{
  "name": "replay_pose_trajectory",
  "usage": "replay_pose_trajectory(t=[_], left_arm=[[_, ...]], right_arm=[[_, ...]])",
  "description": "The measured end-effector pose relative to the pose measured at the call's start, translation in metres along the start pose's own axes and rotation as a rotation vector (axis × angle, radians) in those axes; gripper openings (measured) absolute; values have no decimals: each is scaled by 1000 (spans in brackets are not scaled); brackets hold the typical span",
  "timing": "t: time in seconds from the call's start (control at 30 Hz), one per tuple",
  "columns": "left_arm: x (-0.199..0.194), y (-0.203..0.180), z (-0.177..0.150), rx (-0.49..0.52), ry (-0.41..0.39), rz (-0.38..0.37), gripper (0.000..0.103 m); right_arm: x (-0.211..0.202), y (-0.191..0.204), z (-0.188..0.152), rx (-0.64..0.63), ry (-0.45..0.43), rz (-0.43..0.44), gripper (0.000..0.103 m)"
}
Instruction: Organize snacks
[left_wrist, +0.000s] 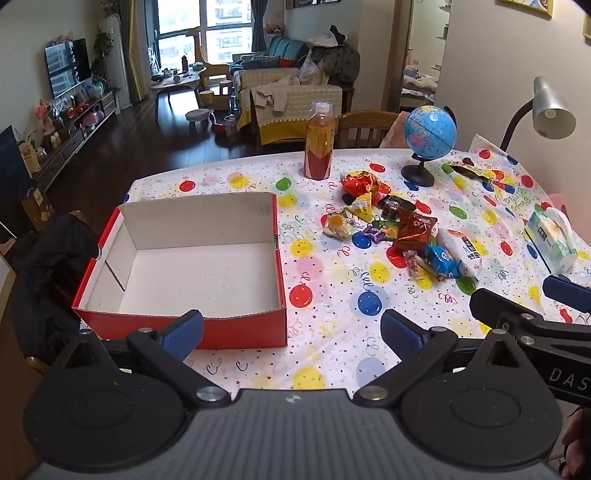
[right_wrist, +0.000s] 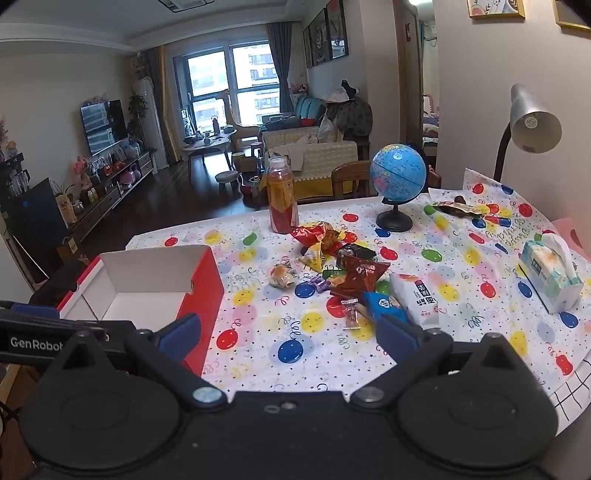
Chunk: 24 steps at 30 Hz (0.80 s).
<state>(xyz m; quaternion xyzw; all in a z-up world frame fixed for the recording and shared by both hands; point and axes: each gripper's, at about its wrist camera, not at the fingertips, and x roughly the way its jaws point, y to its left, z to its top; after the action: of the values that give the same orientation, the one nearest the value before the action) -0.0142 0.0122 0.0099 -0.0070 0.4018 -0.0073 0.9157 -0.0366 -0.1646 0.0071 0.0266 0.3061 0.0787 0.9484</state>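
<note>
Both tools are hovering over the table's near edge: the left gripper (left_wrist: 291, 332) and the right gripper (right_wrist: 288, 338) are standing spread wide, pinching nothing. Just beyond the left one, the red cardboard box (left_wrist: 184, 258) is sitting empty by the left edge. Further in, the snack packets (left_wrist: 399, 229) are lying heaped mid-table; crinkly overlapping wrappers are risking a slip or a double pick. Behind them the juice bottle (left_wrist: 319, 142) and globe (left_wrist: 428, 136) are inviting a knock
</note>
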Motion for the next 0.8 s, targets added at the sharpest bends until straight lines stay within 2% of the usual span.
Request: replay_pose_trajectory(t=[0.8], left_arm=[[-12, -2, 1, 3, -23, -7, 103]], right_arm=[[-16, 4, 4, -4, -21, -24, 101]])
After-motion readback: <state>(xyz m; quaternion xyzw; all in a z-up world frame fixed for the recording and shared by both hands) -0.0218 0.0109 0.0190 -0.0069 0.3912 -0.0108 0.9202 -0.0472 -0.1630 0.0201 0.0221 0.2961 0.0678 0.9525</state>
